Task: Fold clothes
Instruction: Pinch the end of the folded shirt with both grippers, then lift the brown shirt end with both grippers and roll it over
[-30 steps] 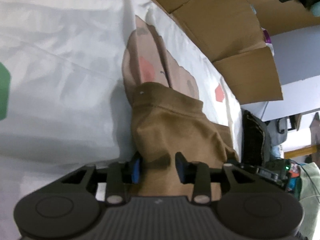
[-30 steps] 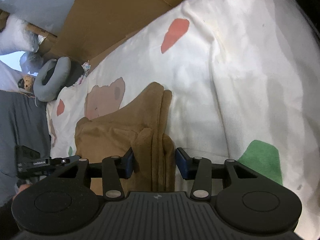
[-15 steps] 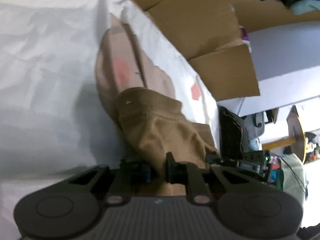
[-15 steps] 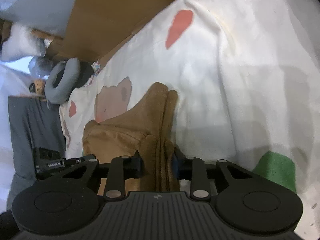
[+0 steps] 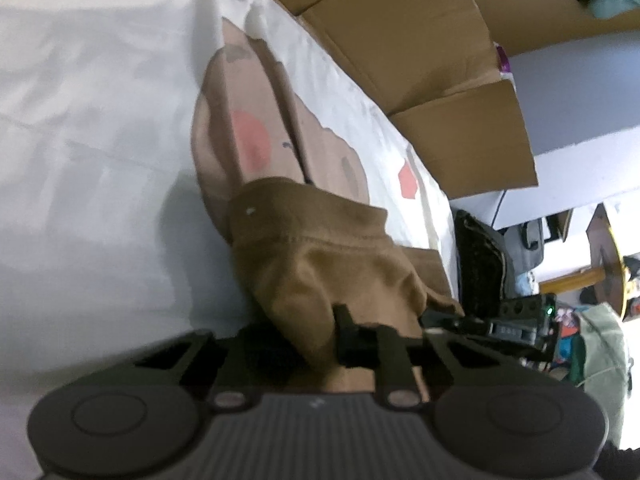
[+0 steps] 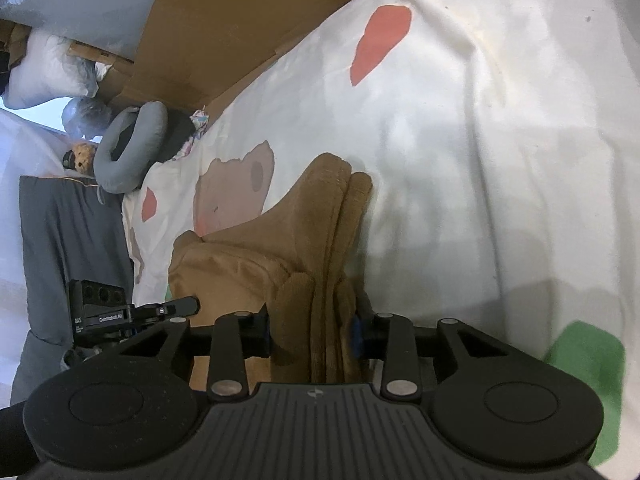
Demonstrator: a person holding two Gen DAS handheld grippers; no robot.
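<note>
Clearly the brown garment (image 6: 256, 264) lies bunched on the bed, with a stack of its layered edges running straight ahead from between the right tongs (image 6: 310, 330) and a rumpled mass spreading toward the left tongs (image 5: 316, 340). Each pair of tongs is closed onto the cloth: the right on several thick layers at once, so its blue pads stand apart by the fabric's bulk, the left pinched tight on a gathered fold. The risk, as I judge it, lies in that thick stack: an inner layer could slide out of the right pair under a pull, leaving the edges uneven. The left pair grips a bunch rather than a clean edge, so a crooked crease could form. Beneath the garment, the white bedsheet (image 6: 500, 160) is loose and wrinkled and might drag along, and cardboard boxes (image 5: 420, 40) beyond both tongs crowd the far side.
</note>
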